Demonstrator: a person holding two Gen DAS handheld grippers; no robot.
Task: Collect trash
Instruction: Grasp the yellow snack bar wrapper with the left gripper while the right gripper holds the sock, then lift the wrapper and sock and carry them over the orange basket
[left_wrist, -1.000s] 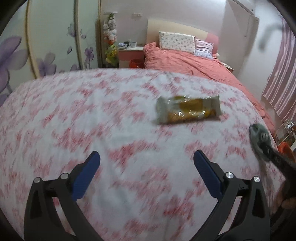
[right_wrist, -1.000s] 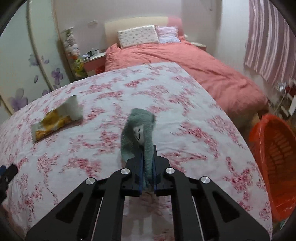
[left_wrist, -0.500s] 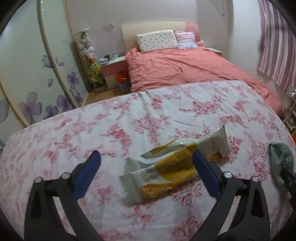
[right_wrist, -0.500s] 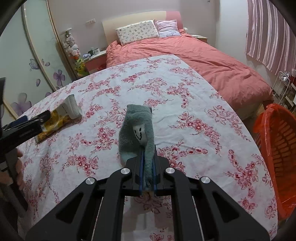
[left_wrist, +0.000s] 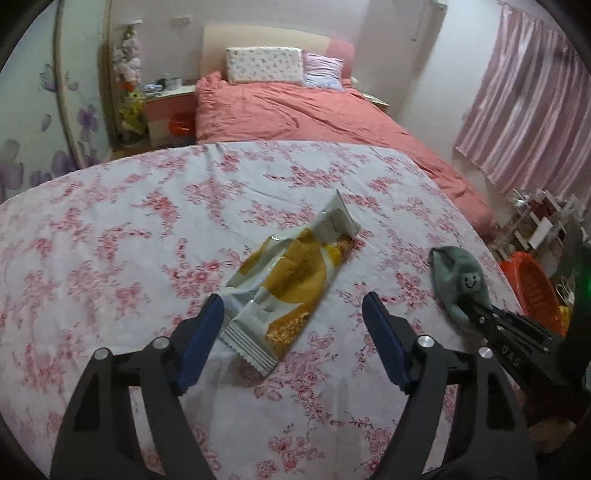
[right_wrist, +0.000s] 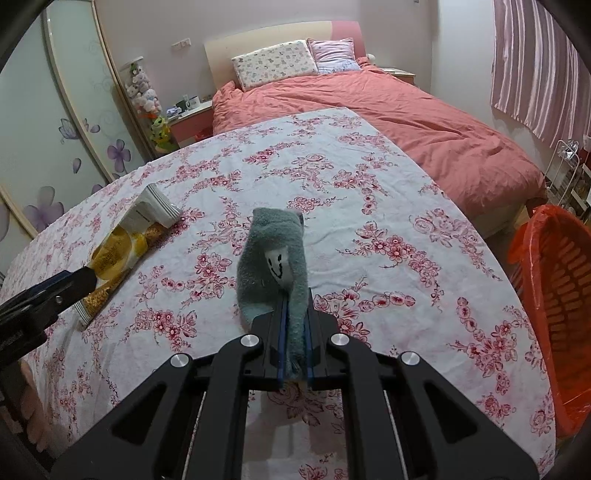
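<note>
The left claw, its jaws just closing but not yet pressing, straddles the near end of the snack wrapper lying on the floral surface. Rightward, the right claw clamps a grey sock; beyond, seemingly floor-level, an orange basket.

The snack wrapper lies on the floral sheet, its near end between the fingers of the left gripper. To its right, the sock rests on the same sheet, its near end inside the right gripper. The bed stands behind the sheet; the basket at far right, beyond the sheet's edge.
</note>
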